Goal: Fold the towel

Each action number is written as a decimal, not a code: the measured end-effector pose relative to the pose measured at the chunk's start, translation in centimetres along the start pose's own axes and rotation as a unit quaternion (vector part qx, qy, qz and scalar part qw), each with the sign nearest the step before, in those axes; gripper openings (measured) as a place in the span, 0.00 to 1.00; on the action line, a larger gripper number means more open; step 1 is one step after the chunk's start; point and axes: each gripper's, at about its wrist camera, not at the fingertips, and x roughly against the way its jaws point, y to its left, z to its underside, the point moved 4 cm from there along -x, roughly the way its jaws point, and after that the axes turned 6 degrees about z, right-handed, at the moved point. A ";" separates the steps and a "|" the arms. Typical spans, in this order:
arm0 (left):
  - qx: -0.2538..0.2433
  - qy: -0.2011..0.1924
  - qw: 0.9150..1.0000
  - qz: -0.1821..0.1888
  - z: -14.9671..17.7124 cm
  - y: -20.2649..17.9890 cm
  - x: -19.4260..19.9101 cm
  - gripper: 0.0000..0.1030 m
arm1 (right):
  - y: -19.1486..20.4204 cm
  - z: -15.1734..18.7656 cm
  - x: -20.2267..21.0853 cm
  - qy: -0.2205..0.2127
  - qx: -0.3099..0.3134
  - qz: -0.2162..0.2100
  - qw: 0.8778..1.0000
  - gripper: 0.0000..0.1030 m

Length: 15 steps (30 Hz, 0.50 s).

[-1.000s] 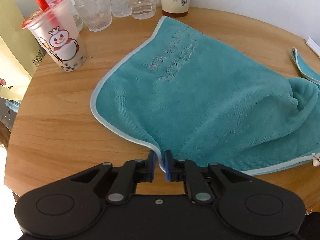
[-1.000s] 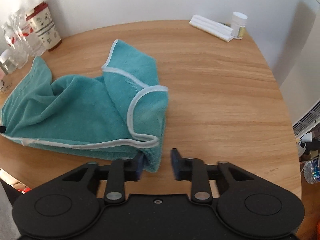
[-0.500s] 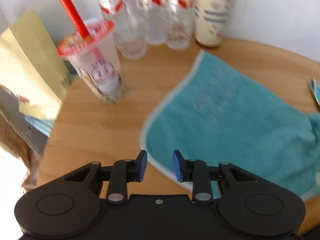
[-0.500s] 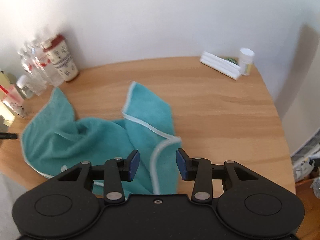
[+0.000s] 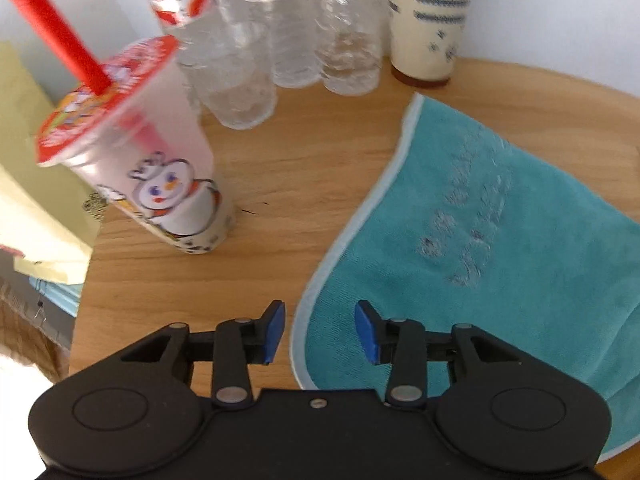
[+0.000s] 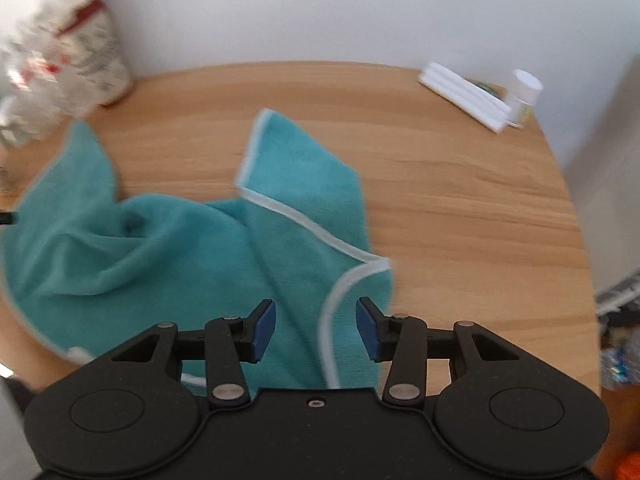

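Observation:
A teal towel (image 5: 500, 240) with pale piping lies rumpled on the round wooden table (image 5: 304, 168). In the left wrist view my left gripper (image 5: 320, 330) is open above the towel's left edge, holding nothing. In the right wrist view the towel (image 6: 168, 252) is bunched in the middle, with one corner folded over towards the right. My right gripper (image 6: 316, 328) is open over that folded right end, its blue pads clear of the cloth. Both views are blurred by motion.
A bubble-tea cup with a red straw (image 5: 132, 164), several clear water bottles (image 5: 280, 28) and a cream paper cup (image 5: 428, 24) stand at the table's back left. A white folded packet (image 6: 464, 96) and a small white jar (image 6: 524, 96) sit at the back right.
My left gripper let go of the towel's near edge and opened, then moved left and forward towards the cups. My right gripper opened wider and lifted back from the towel's right end.

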 end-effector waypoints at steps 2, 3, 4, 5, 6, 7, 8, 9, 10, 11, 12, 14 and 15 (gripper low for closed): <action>-0.006 -0.003 1.000 0.007 -0.1 -0.1 -0.1 0.30 | 0.3 0.0 -0.6 0.004 -0.004 0.006 1.000 0.48; -0.005 -0.002 1.000 0.012 -0.2 0.0 -0.2 0.28 | 0.4 0.0 -1.1 0.006 -0.007 0.012 1.000 0.48; -0.004 -0.001 1.000 0.021 -0.3 0.1 -0.2 0.25 | 0.6 0.0 -1.5 0.009 -0.009 0.018 1.000 0.47; -0.002 0.001 1.000 0.031 -0.3 0.1 -0.3 0.16 | 0.8 0.0 -1.8 0.013 -0.010 0.024 1.000 0.44; -0.002 0.003 0.999 0.041 -0.4 0.1 -0.3 0.11 | 0.9 0.0 -2.3 0.015 -0.010 0.032 0.999 0.41; -0.003 0.004 0.999 0.046 -0.4 0.1 -0.4 0.11 | 0.9 0.0 -2.4 0.016 -0.008 0.035 0.999 0.31; -0.009 0.006 0.999 0.045 -0.4 0.0 -0.4 0.08 | 0.9 0.0 -2.6 0.020 -0.006 0.039 0.999 0.15; -0.017 0.007 0.999 0.040 -0.4 -0.2 -0.4 0.08 | 0.9 0.0 -2.7 0.023 -0.005 0.041 0.999 0.09; -0.022 0.009 0.999 0.033 -0.4 -0.4 -0.4 0.07 | 0.7 -0.1 -2.6 0.023 -0.008 0.041 0.999 0.09; -0.022 0.012 0.999 0.028 -0.5 -0.5 -0.4 0.07 | 0.3 -0.3 -2.5 0.021 -0.014 0.037 0.999 0.09; -0.021 0.012 0.999 0.024 -0.5 -0.6 -0.4 0.06 | 0.0 -0.5 -2.3 0.019 -0.018 0.034 0.999 0.08; -0.009 0.010 1.000 0.012 -0.5 -0.6 -0.1 0.06 | -0.8 -0.9 -1.9 0.015 -0.022 0.034 0.999 0.07; 0.006 0.010 1.000 0.006 -0.5 -0.4 0.2 0.06 | -1.5 -1.2 -1.5 0.014 -0.029 0.031 0.999 0.07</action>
